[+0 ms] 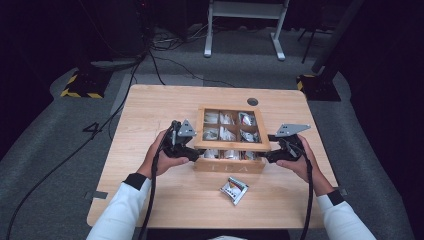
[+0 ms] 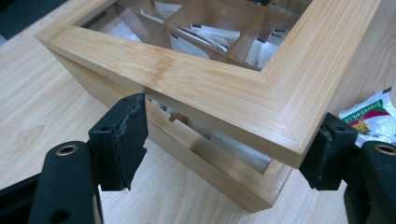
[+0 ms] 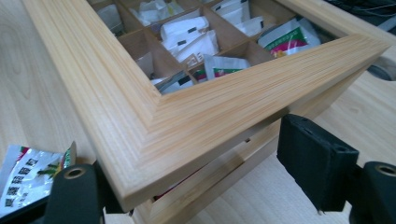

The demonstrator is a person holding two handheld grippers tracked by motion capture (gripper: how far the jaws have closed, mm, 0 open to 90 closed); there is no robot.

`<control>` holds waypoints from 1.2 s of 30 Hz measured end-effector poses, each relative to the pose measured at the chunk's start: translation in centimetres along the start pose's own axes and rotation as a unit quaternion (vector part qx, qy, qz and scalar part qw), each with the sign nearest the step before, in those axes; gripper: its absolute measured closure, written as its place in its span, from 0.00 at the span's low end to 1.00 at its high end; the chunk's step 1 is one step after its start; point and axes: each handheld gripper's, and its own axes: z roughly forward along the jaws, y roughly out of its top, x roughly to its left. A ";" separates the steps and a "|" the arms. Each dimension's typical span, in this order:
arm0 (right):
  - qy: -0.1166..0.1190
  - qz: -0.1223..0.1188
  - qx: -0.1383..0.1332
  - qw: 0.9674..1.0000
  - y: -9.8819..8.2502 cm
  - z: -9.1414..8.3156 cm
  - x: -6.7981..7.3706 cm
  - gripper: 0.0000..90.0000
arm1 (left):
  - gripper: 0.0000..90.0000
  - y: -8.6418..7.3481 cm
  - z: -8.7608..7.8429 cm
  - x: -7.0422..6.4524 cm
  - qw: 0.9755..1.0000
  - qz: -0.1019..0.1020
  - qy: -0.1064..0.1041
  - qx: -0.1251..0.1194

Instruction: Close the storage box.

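the wooden tea box (image 1: 229,165) sits mid-desk (image 1: 150,200), its glass-paned lid (image 1: 232,145) raised slightly off the base at the front. the left claw (image 1: 196,154) straddles the lid's near left corner, jaws wide; the right claw (image 1: 266,156) straddles the near right corner, also wide. whether any pad touches the frame is hard to tell. a loose tea sachet (image 1: 234,189) lies in front of the box.

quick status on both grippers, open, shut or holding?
Left gripper: open, jaws either side of the front corner of the box lid, pads not pressing it.
Right gripper: open, jaws straddling the lid's other front corner, no grip.
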 end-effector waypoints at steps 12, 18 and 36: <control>0.014 -0.003 0.017 1.000 -0.7 0.3 0.5 0.26 | 0.24 -0.3 0.5 -0.3 1.000 0.009 -0.010 0.024; 0.017 -0.005 0.024 1.000 -0.9 0.4 0.9 0.26 | 0.23 -0.8 0.8 -0.4 0.999 0.007 -0.020 0.028; 0.030 0.003 0.036 0.999 -2.1 0.7 1.3 0.25 | 0.23 -1.9 1.2 -0.7 0.999 0.009 -0.035 0.038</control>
